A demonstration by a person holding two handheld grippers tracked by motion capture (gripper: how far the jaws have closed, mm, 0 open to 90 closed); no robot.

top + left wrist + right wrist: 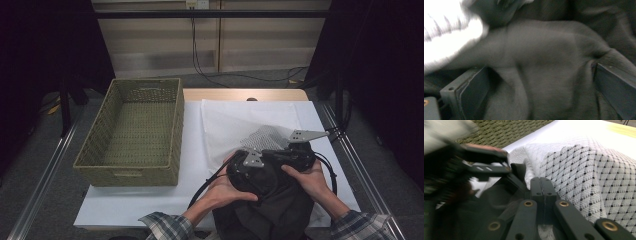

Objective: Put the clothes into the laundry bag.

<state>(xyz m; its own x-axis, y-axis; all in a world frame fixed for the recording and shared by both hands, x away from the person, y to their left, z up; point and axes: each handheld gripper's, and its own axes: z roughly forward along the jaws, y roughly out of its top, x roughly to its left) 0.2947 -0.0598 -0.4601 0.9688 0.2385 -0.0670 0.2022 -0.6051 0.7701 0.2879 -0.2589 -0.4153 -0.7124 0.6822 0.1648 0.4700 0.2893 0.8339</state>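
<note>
A dark grey garment [272,205] lies bunched at the near edge of the white-covered table [150,200], partly on a white cloth with black dots [265,137]. My left gripper [255,172] sits on the bunch. Its jaws stand wide apart around a bulge of the dark fabric [544,50], left gripper [536,82] open, pads not pressing. My right gripper [285,152] is beside it at the garment's far edge. Right gripper [544,182] has its jaws together where the dark fabric [496,195] meets the dotted cloth [584,170]; I cannot tell if a fold is pinched.
An empty woven basket [131,172] stands on the table's left half, and its weave [506,130] shows beyond the right gripper. A plain white sheet [235,120] lies under the dotted cloth. Cables trail from both grippers over the near edge.
</note>
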